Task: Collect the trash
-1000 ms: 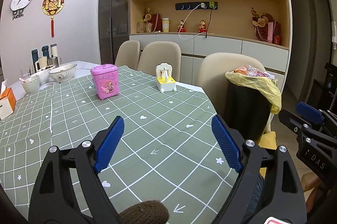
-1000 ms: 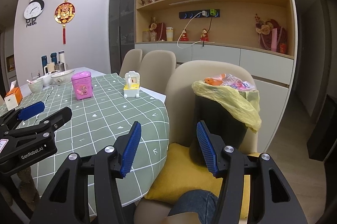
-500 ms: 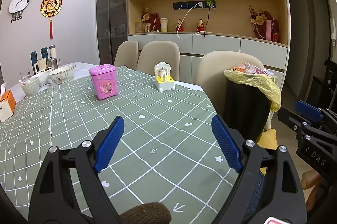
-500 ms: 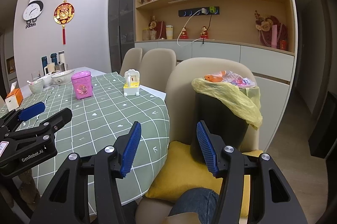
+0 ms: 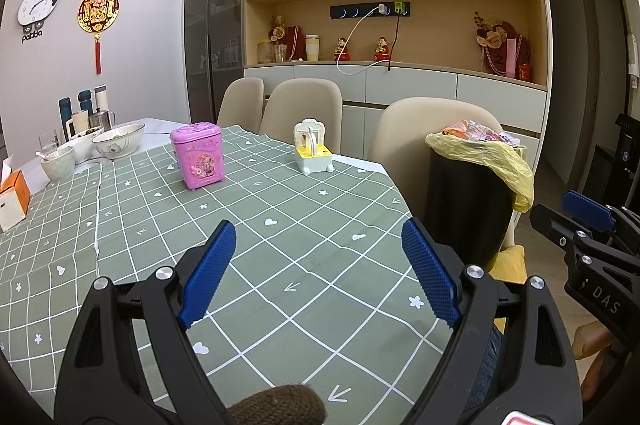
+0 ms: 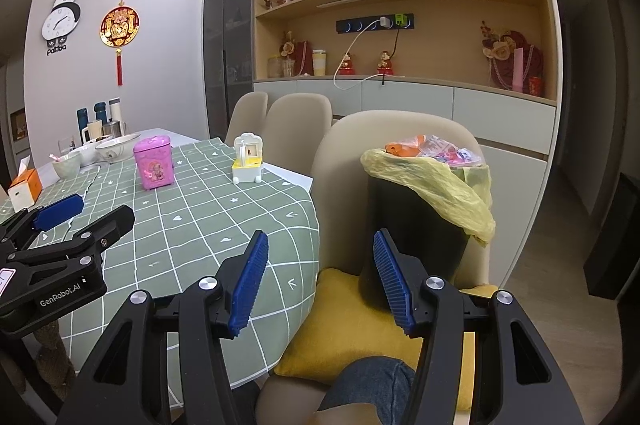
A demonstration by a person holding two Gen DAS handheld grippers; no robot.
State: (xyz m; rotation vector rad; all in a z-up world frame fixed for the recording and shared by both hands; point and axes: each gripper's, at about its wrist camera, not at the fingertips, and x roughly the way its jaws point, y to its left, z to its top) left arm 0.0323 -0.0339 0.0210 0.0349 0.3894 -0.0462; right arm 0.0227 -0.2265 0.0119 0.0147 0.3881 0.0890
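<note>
Trash, a heap of orange and pink wrappers, fills the top of the black bin lined with a yellow plastic bag, which we see right of centre in the right wrist view, standing on a yellow cushion on a beige chair. In the left wrist view the same bin sits at the right, just beyond the table's edge.

Around it we find a green checked tablecloth carrying a pink plastic box left of centre and a small yellow-and-white toy near the middle. White bowls and an orange tissue box lie at the far left. Nothing lies on the cloth between the jaws and the two toys.

Our left gripper hangs over the cloth at lower centre, its blue pads wide apart and empty. Our right gripper, lower centre in its own view, has its pads parted too, gripping nothing, with the bin's base behind the right pad. A blue-jeaned knee shows at the bottom.
</note>
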